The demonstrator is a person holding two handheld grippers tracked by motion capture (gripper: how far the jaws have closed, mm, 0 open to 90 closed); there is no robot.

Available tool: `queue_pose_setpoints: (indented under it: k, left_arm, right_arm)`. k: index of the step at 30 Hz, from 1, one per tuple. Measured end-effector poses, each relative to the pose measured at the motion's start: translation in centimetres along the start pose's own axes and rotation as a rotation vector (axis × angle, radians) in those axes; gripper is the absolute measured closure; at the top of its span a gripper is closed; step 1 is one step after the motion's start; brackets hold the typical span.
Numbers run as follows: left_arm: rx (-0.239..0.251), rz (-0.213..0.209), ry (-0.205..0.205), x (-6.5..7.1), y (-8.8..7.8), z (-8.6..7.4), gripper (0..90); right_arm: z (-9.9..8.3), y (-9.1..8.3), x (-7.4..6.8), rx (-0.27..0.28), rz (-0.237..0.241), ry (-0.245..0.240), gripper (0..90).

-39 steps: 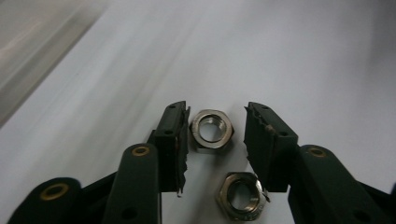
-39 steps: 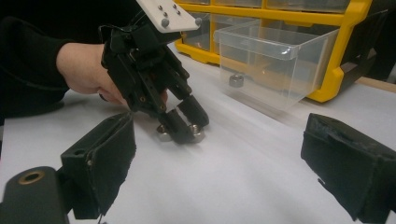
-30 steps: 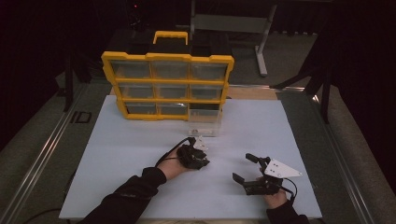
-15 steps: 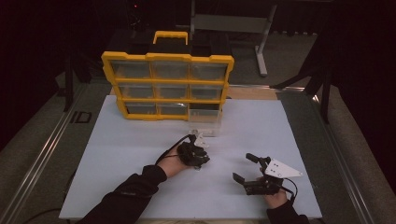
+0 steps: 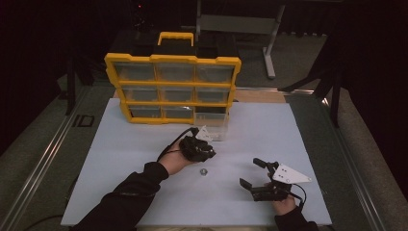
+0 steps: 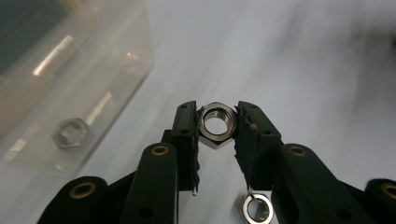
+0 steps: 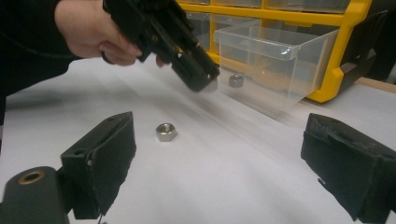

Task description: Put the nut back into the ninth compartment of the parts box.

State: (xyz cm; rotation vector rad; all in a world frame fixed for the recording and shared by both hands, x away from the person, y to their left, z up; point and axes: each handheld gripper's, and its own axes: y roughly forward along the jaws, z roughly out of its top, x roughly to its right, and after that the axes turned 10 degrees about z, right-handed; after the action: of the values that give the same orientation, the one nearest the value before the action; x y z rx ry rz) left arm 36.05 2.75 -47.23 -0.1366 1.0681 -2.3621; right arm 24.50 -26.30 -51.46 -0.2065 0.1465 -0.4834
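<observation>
The left gripper (image 6: 217,133) has its jaws closed on a steel hex nut (image 6: 217,125), pinched by its flats right at the tips, with the threaded bore facing the camera. That is a shallow hold: little pad sits behind the nut, so a jolt or a slight easing of the squeeze could let it pivot and drop out ahead of the jaws. Just below and behind the tips a second nut (image 6: 255,209) lies loose on the white table (image 6: 303,65); a dropped nut could knock it away. Farther out, ahead and to the jaws' left, stands the clear pulled-out drawer (image 6: 88,79) with another nut (image 6: 70,133) inside, though blur makes its rim hard to place, and a low approach could clip it. The right gripper (image 5: 262,179) rests with jaws spread wide, holding nothing.
</observation>
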Motion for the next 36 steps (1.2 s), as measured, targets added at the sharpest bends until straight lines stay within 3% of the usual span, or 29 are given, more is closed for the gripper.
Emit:
queue_pose_setpoints:
  k: [17, 26, 36]
  left_arm:
    - [0.062, 0.049, -0.033, -2.9, -3.2, 2.8, 68.8]
    - [0.101, 0.110, -0.109, -4.8, -3.7, 4.3, 68.7]
    - [0.101, 0.178, -0.185, -6.3, -3.0, 4.5, 68.7]
  right_arm:
    - [0.0, 0.0, 0.0, 0.001, 0.003, 0.004, 10.3]
    - [0.0, 0.0, 0.0, 0.002, 0.003, 0.003, 10.3]
    - [0.0, 0.1, 0.0, 0.003, 0.004, 0.003, 10.3]
